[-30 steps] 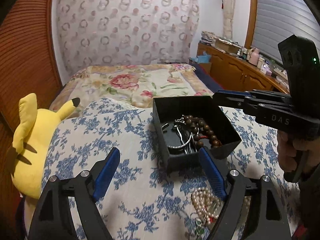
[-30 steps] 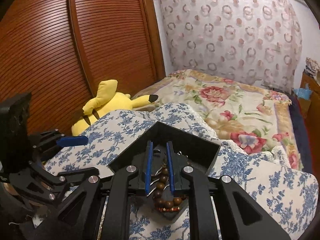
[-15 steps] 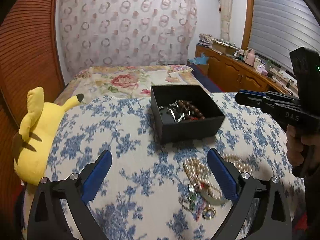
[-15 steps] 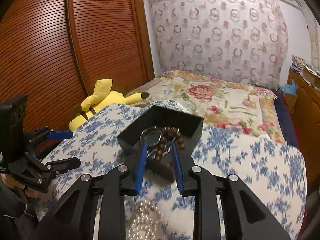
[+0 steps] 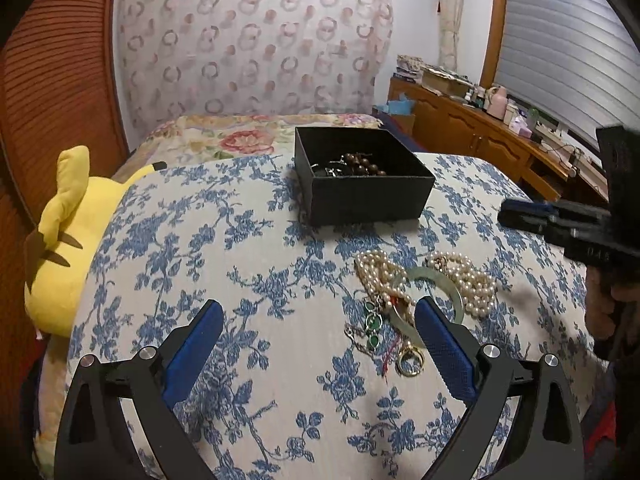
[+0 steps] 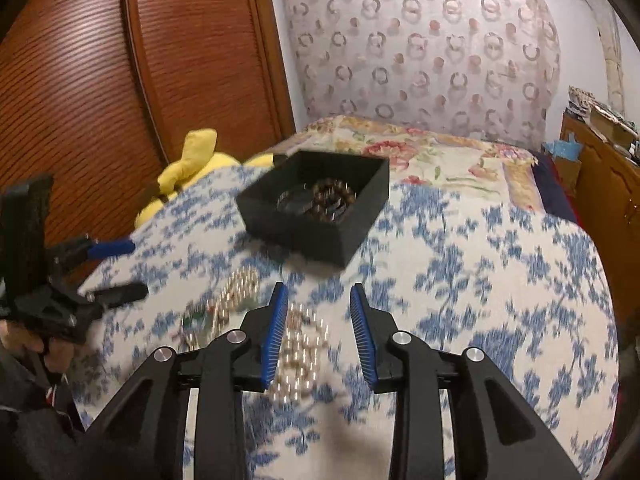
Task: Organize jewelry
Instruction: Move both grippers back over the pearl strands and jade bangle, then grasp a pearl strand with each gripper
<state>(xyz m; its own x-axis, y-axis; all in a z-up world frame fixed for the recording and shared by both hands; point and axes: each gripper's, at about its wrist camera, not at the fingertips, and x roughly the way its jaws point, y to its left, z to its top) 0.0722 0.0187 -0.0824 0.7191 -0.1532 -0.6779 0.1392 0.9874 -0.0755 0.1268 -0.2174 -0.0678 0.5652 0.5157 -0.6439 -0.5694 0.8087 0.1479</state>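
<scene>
Far left, a yellow Pikachu plush lies against the edge of the blue floral cloth; not part of the job.

My left gripper hangs low over the cloth with its pads wide apart, nothing between them. Its right pad sits just beside the loose pile.

Centre back, the black box stands open on the cloth. Inside it I see a brown wooden bead bracelet and something dark and shiny beside it, too small to name. So that part looks done: at least two pieces are boxed.

Right of centre, still out on the cloth, well apart from the box:
- one pearl strand
- a second pearl strand, touching the jade bangle that lies across both
- green stone earrings, tangled with a thin chain
- a gold ring nearest me

My right gripper has its pads partly apart and empty, hovering over the pearl strand on its side; that view is motion-blurred, so I can't tell whether the tips touch the beads. In the left view the same gripper shows only side-on at the right edge.

My read: roughly a third done. Five or so pieces remain, the pearls most likely next.
</scene>
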